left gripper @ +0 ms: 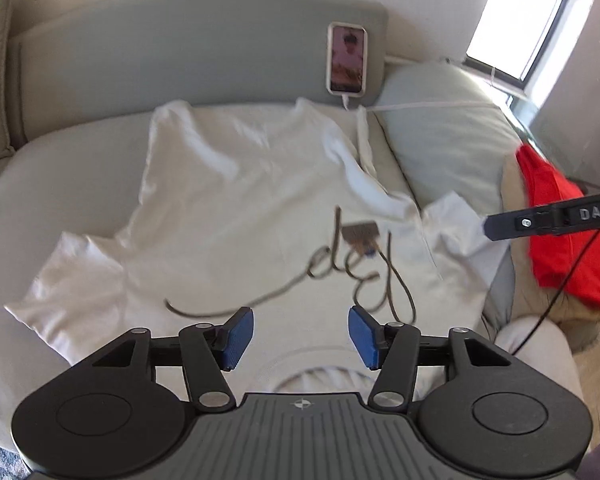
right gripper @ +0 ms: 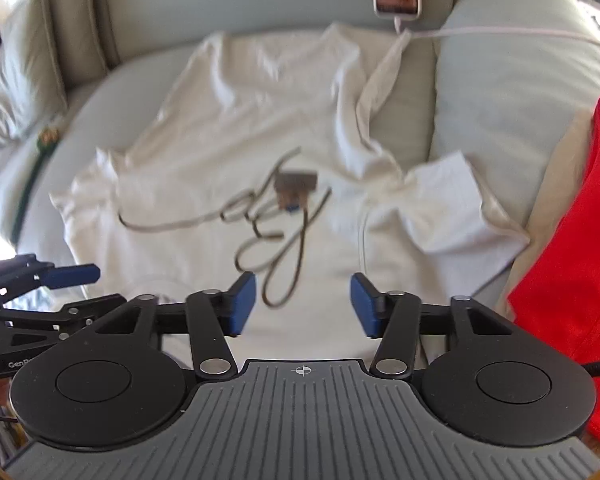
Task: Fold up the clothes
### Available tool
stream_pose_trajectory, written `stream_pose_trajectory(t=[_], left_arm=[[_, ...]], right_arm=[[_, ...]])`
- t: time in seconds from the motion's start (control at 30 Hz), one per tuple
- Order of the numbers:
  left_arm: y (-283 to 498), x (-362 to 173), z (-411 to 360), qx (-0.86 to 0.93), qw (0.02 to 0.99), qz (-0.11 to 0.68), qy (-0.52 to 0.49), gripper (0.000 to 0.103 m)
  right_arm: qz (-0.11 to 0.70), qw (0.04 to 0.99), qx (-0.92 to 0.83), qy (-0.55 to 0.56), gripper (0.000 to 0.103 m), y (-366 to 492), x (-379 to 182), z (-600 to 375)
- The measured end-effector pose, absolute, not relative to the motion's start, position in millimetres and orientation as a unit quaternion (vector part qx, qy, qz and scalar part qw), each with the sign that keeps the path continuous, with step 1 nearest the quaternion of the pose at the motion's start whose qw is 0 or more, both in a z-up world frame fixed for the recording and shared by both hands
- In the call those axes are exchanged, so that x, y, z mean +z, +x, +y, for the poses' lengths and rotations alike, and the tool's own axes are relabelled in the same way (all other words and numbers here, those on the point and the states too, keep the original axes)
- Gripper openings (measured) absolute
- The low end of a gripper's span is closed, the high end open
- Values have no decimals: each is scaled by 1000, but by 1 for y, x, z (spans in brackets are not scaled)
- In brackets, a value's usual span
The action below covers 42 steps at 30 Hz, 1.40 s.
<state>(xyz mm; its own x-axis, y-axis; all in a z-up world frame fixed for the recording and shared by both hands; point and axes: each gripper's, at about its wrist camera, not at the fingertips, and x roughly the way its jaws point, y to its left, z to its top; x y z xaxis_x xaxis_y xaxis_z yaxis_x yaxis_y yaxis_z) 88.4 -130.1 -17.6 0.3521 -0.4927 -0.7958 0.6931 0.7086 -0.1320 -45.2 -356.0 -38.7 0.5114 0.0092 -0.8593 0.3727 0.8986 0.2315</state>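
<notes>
A white T-shirt (left gripper: 236, 208) with a brown script print lies spread face up on a grey-green couch seat, collar nearest me; it also shows in the right wrist view (right gripper: 260, 120). My left gripper (left gripper: 301, 338) is open and empty, just above the collar. My right gripper (right gripper: 303, 305) is open and empty, over the shirt's near right part. The right gripper's body (left gripper: 548, 218) reaches in by the right sleeve in the left wrist view. One of the left gripper's fingers (right gripper: 70, 275) shows at the left in the right wrist view.
A phone (left gripper: 347, 58) on a white cable leans on the backrest. A grey pillow (left gripper: 452, 140) lies right of the shirt. A red garment (right gripper: 572, 272) lies over the right armrest. A beige cushion (right gripper: 24, 76) sits at the left.
</notes>
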Motion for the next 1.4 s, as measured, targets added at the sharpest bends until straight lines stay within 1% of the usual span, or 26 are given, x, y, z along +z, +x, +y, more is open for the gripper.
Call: stream_pose_trajectory(t=[0.03,0.17,0.23,0.3,0.43,0.57,0.6,0.67,0.73,0.83,0.87,0.9,0.93,0.97,1.0,1.03,1.13,1.2,1.3,1.37,1.4], left_arm=[[101,-9,-128,-355,822,433,106,62],[151,-1,-131,-325,837,430,90,67],[183,-13,-138,-315,834,446,77,68],[215,-31,-144,-301,828,470,52,67],[268,-67,-158,-263,834,483,40,66],[302,-101,-163,-218,822,522,69,61],[303,-106,-159,-217,818,527,75,61],[300,-112,-154,-222,814,529,92,61],[297,-115,-147,-222,811,531,105,62],[301,-114,-143,-215,818,521,114,62],[305,-113,-146,-211,822,515,118,62],[311,-112,-151,-206,827,509,123,62],[318,-112,-158,-203,830,504,126,62],[326,-112,-164,-199,833,500,126,62],[333,-113,-170,-194,835,500,125,62],[341,-114,-177,-188,835,501,124,62],[347,-113,-195,-196,837,496,119,62],[347,-113,-206,-211,838,490,117,65],[340,-120,-216,-222,831,494,123,65],[337,-123,-217,-226,829,496,126,65],[337,-123,-216,-229,828,497,123,65]], right_arm=[[464,854,-110,208,75,-41,-26,-362],[413,857,-137,277,81,-21,-6,-391],[390,845,-155,332,87,-5,-17,-414],[369,820,-179,399,90,11,-43,-442],[307,743,-183,566,90,42,-112,-493],[169,653,-144,724,87,62,-183,-537],[135,636,-136,747,87,63,-195,-547],[81,633,-145,756,86,62,-206,-563],[56,685,-181,704,86,60,-197,-573],[77,784,-279,549,86,65,-169,-576],[100,809,-299,495,85,72,-161,-575],[152,829,-299,448,77,88,-158,-573],[202,841,-299,403,60,105,-155,-570],[245,844,-299,372,52,122,-157,-567],[271,845,-298,353,44,137,-159,-564],[287,845,-297,341,42,152,-162,-563],[330,832,-279,348,43,193,-177,-572],[342,824,-272,361,44,216,-187,-583],[366,811,-273,366,46,238,-204,-597],[377,807,-275,363,44,244,-212,-603],[376,810,-274,357,24,245,-213,-604]])
